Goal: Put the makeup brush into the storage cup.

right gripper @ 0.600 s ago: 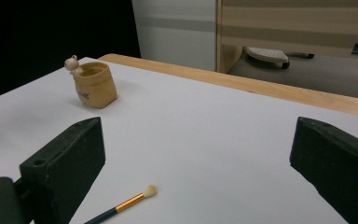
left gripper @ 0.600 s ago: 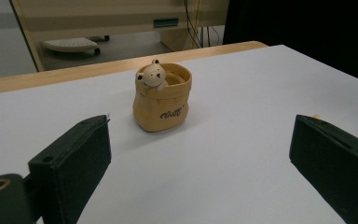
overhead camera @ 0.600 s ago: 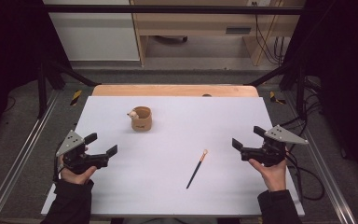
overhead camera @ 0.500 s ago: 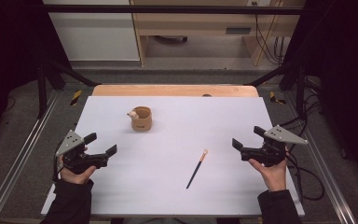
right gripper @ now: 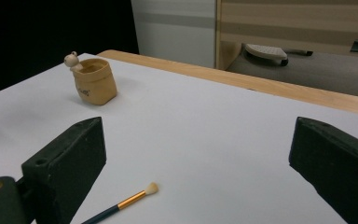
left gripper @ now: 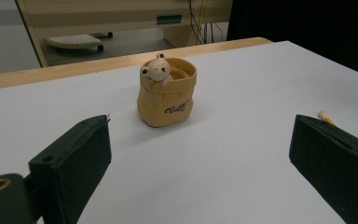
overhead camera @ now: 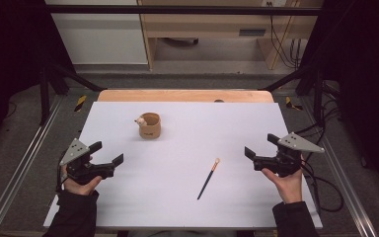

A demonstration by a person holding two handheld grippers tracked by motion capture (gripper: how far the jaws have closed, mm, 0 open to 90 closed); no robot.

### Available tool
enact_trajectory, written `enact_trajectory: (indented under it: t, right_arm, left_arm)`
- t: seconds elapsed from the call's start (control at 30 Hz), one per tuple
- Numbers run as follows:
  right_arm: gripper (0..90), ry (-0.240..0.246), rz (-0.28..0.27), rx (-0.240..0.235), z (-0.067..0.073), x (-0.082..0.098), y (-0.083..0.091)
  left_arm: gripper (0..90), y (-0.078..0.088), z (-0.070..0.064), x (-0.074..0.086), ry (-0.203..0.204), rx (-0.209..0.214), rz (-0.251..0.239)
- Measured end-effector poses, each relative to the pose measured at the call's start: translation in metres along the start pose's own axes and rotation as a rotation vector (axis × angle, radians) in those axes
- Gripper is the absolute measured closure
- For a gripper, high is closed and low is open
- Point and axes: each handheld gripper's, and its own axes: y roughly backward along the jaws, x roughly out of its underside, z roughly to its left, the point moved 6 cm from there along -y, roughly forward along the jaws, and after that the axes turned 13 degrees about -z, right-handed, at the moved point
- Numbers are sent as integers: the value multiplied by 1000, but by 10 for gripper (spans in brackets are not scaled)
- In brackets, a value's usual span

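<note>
A small tan sack-shaped pot (overhead camera: 149, 125) with a little bear figure on its rim stands upright on the white table, left of centre and toward the back; the same pot (left gripper: 167, 96) (right gripper: 94, 81) shows in both gripper views. A thin dark brush (overhead camera: 208, 178) with a pale tip lies flat right of centre; its tip end (right gripper: 129, 201) lies just ahead of the right gripper's jaws. My left gripper (overhead camera: 107, 154) is held open at the left side, pointing toward the pot. My right gripper (overhead camera: 259, 149) is held open at the right side, empty, to the right of the brush.
The white table top (overhead camera: 187, 143) has a wooden strip (overhead camera: 185, 96) along its far edge. Metal frame rails (overhead camera: 19, 168) run down both sides, and cables (overhead camera: 325, 182) trail at the right. Beyond the table stand wooden furniture and a white cabinet.
</note>
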Motion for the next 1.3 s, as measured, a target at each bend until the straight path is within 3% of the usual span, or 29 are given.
enact_trajectory:
  t: [0.37,0.67,1.3]
  right_arm:
    - [42,23,26,-25,17,1,-11]
    - [42,42,79,-58,39,12,-27]
    - [52,55,169,-92,68,35,-52]
  left_arm:
    - [51,-2,0,3,5,-3,7]
    - [51,-3,0,5,2,0,17]
    - [52,-5,-1,8,-1,-1,25]
